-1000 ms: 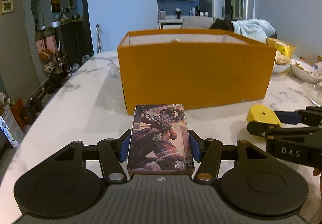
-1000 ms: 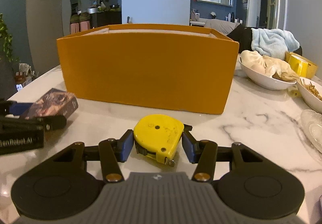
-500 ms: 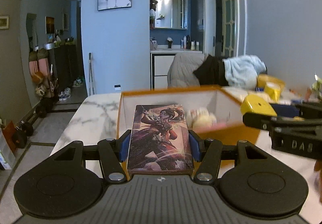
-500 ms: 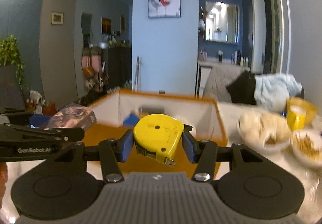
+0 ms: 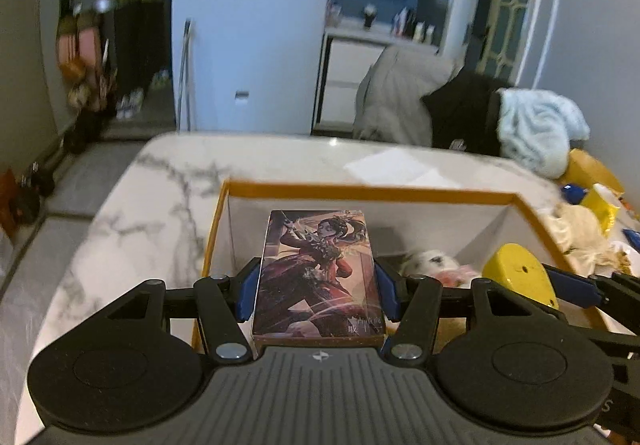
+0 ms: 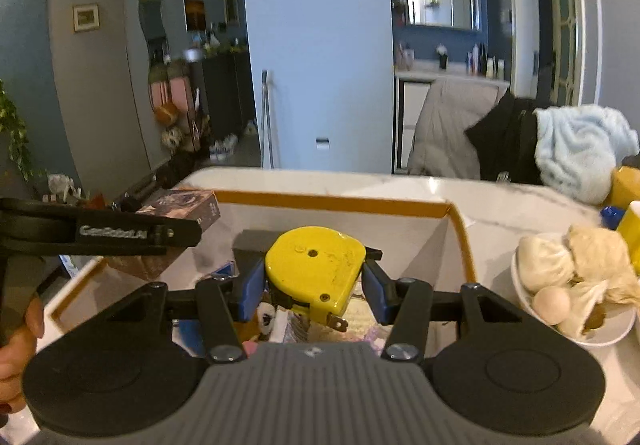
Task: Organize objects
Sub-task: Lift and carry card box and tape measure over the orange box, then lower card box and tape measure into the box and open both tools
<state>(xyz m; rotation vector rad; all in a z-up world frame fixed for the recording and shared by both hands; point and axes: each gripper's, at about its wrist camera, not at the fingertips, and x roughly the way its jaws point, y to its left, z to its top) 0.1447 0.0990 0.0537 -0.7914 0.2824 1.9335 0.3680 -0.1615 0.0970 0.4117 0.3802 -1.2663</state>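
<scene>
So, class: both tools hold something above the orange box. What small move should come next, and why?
Probably lower both a little, then open. The left tool grips the card box and the right tool grips the yellow tape measure, both already above the open orange box.

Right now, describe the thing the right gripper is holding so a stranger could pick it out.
Find the orange box on the marble table. Above its open top, the right gripper clamps a yellow tape measure: rounded and plain, unlike the flat illustrated card box beside it.
</scene>
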